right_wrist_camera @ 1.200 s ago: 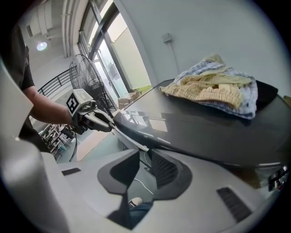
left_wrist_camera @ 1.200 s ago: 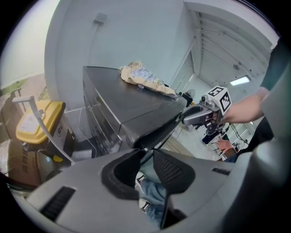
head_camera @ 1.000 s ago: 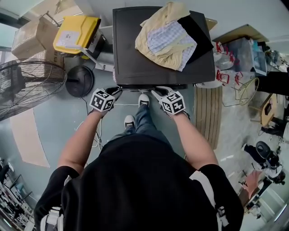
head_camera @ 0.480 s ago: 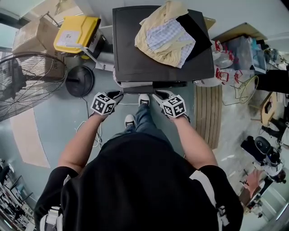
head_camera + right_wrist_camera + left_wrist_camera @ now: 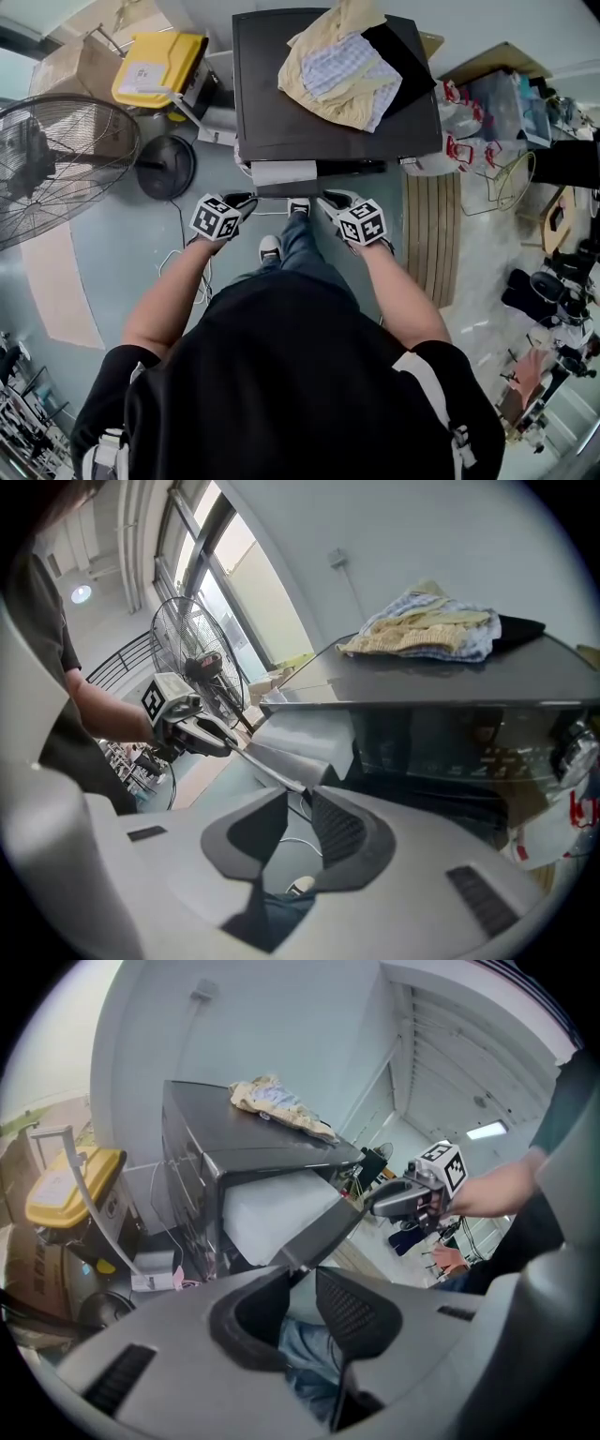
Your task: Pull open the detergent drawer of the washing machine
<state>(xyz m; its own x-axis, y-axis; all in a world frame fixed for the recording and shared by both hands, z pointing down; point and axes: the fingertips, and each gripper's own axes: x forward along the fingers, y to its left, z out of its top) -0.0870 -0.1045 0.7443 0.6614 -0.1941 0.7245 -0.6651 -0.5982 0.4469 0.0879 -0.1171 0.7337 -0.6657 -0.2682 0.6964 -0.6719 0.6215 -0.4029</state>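
A dark washing machine [image 5: 281, 103] stands in front of me with clothes [image 5: 342, 66] piled on its lid. Its detergent drawer [image 5: 284, 172] sticks out at the front left, white body showing behind a dark front panel [image 5: 323, 1227]. My left gripper [image 5: 246, 199] is shut on the panel's left end, seen between its pads in the left gripper view [image 5: 302, 1283]. My right gripper [image 5: 330, 198] is shut on the panel's right end, as the right gripper view [image 5: 300, 808] shows. Each gripper view also shows the other gripper across the drawer.
A large floor fan [image 5: 56, 169] stands at the left, with a yellow container [image 5: 157, 67] and a cardboard box [image 5: 66, 75] behind it. A slatted wooden board [image 5: 433, 234] lies right of the machine. A person's shoes [image 5: 269, 251] and a cable lie below the grippers.
The drawer has slid out of the machine toward me, so its white body now shows. Both grippers have moved back with the front panel in them.
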